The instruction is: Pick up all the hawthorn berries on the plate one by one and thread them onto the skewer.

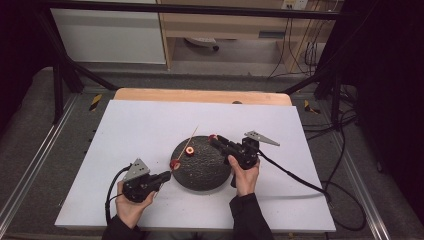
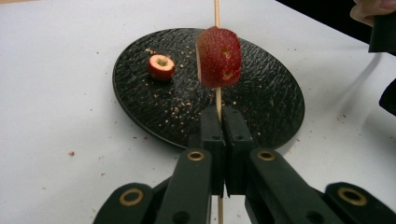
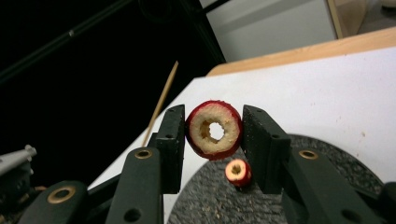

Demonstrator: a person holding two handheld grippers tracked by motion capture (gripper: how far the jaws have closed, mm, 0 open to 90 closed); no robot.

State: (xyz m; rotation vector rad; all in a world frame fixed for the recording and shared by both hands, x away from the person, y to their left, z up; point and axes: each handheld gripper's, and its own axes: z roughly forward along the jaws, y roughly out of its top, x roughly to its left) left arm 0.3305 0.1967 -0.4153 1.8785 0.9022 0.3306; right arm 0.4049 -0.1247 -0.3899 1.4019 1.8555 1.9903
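Wooden skewer [image 2: 217, 100] pinched in my left gripper [image 2: 222, 122], bottom cut off, red slice [image 2: 218, 57] threaded | my right gripper [image 3: 213, 135] clamps cored ring [image 3: 214, 130] above rough black plate [image 2: 271, 93] | small piece [image 2: 161, 66] on plate

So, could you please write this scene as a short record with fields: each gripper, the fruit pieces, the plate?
left gripper: shut on skewer, which has one red fruit piece threaded on it
right gripper: shut on a cored fruit ring, hole facing the camera
plate: black, round, on the white table
loose piece: lies on the plate, cored
crumbs: scattered on the plate
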